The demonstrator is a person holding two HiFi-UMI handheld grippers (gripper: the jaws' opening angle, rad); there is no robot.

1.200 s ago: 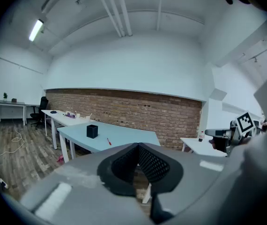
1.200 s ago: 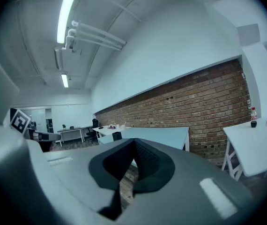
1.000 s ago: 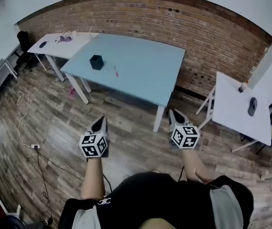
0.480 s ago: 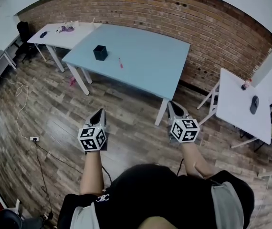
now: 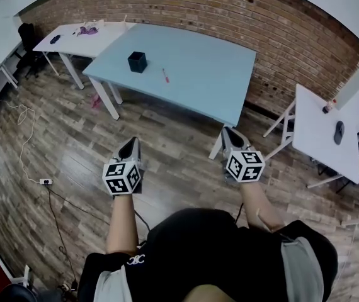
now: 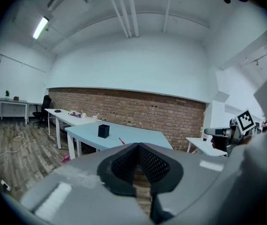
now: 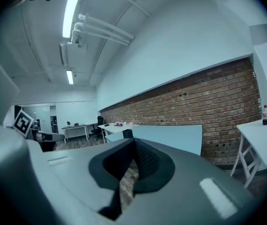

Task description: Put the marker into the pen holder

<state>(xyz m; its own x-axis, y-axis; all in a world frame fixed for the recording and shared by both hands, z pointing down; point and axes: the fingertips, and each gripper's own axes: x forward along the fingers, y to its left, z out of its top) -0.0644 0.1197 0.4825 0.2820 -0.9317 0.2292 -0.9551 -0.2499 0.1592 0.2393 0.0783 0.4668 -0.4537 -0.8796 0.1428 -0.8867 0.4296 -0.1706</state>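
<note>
Compared with a second ago, the blue table (image 5: 205,80) is sitting slightly higher and further right in the head view. Both grippers are riding a little higher in the frame too. The left gripper (image 5: 131,148) and the right gripper (image 5: 229,135) are hanging over the wooden floor (image 5: 72,143), jaws pressed together and gripping nothing. The marker (image 5: 165,75), seemingly red, is lying on the table at upper centre, near the black pen holder (image 5: 137,61) and to its right.

marker (image 5: 165,75) right of pen holder (image 5: 137,61), on table (image 5: 208,68)
</note>
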